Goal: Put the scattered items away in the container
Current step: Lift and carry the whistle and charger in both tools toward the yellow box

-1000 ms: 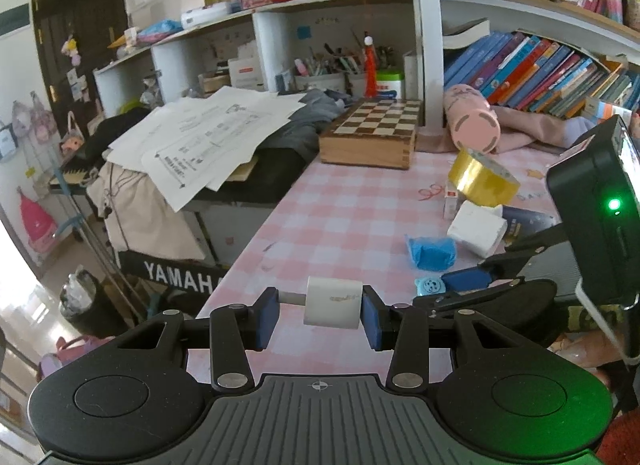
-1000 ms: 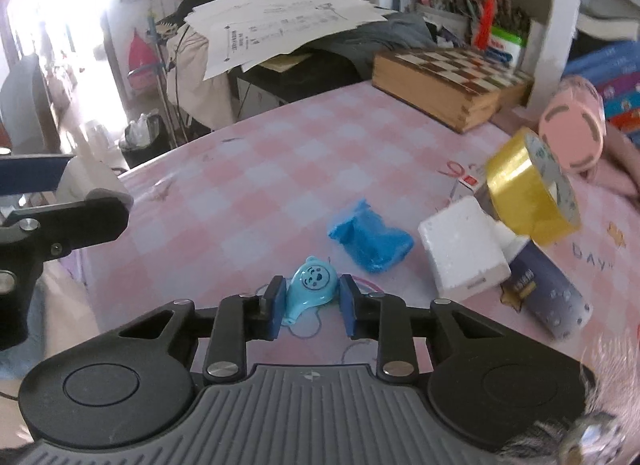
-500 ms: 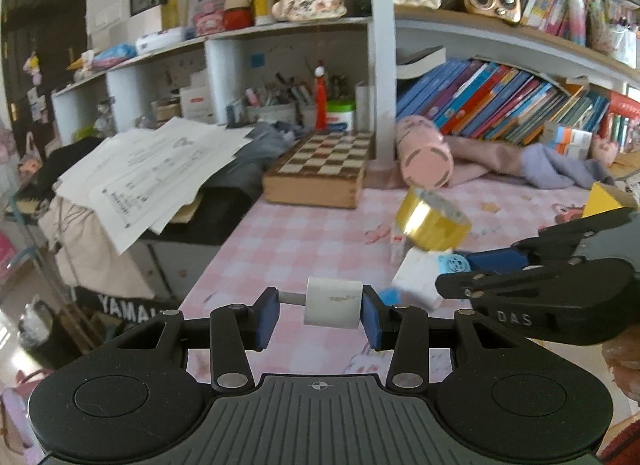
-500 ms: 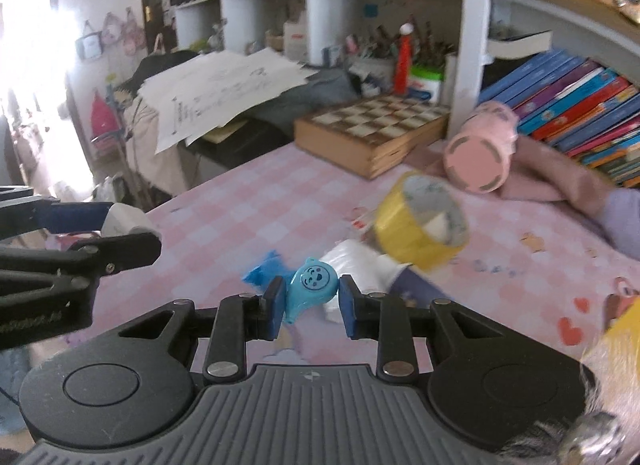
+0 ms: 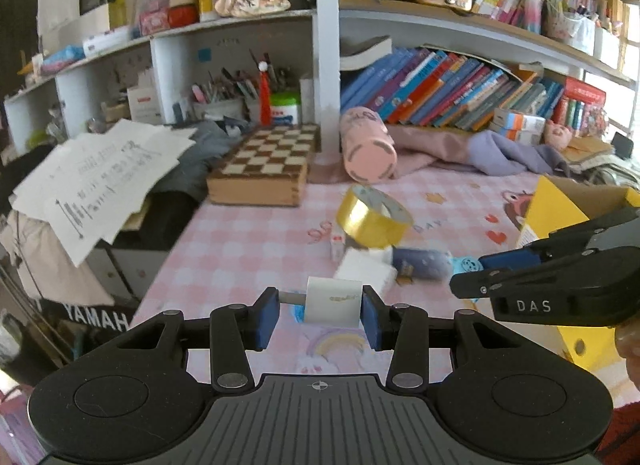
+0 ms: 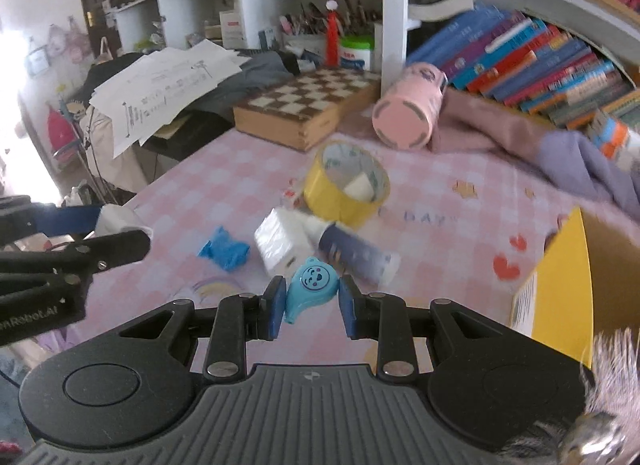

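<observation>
White cylinder (image 5: 333, 301) clamped in left tongs (image 5: 318, 311), smiley-faced blue whistle (image 6: 307, 291) clamped in right tongs (image 6: 312, 307).

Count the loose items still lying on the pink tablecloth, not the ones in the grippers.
5 visible: blue crumpled piece, white foam block, dark tube, yellow tape roll propped on them, small red-and-white item behind. More may be hidden underneath.

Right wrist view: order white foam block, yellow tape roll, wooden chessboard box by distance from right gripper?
From the right gripper:
1. White foam block, just ahead, slightly left.
2. Yellow tape roll, beyond it, mid-table.
3. Wooden chessboard box, far back by the shelf.
</observation>
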{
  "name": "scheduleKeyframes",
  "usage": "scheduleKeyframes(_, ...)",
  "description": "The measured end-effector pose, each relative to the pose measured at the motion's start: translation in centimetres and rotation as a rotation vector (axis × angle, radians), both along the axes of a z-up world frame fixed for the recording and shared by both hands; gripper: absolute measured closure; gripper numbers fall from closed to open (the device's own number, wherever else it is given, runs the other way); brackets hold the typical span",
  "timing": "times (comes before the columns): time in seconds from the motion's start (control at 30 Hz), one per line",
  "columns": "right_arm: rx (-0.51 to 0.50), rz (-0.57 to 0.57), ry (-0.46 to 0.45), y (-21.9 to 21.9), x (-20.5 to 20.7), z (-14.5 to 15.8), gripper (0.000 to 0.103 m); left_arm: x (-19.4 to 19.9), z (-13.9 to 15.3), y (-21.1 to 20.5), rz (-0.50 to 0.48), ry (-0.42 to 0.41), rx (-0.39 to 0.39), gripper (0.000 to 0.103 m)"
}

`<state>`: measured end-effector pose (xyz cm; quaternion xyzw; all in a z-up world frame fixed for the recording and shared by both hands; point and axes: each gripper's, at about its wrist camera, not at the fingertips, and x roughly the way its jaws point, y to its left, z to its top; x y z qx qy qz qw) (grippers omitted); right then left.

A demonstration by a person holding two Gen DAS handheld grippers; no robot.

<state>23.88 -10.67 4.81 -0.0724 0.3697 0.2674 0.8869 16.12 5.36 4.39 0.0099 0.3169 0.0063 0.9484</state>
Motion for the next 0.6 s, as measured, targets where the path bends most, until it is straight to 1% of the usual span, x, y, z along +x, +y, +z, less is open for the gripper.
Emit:
scheduleKeyframes(0.1, -0.006, -0.007, -0.015, 0.1, -1.3, 0.5, 0.076, -1.0, 0.0, -0.1, -0.024, 0.004, 0.007, 0.061)
scheduleKeyframes(0.23, -0.005, -0.023, -0.033, 0.2, -3.0, 1.2, 0.076, -2.6, 0.5, -0.1, -0.047, -0.023, 0.013, 0.061)
scheduleKeyframes(0.43, -0.012, -0.009, -0.085, 0.5, -6.3, 3.3, 0.076, -5.8, 2.7, 0.2, -0.066, -0.06, -0.001, 0.061)
scheduleKeyframes(0.53, 0.013, -0.023, -0.085, 0.2, -7.9, 4.0, 0.076, -7.3, 3.3, 0.5, -0.068, -0.082, -0.013, 0.061)
scheduleKeyframes(0.6, 0.016, -0.049, -0.07, 0.0, -8.7, 3.8, 0.076, -8.1, 2.9, 0.6, -0.066, -0.067, -0.018, 0.061)
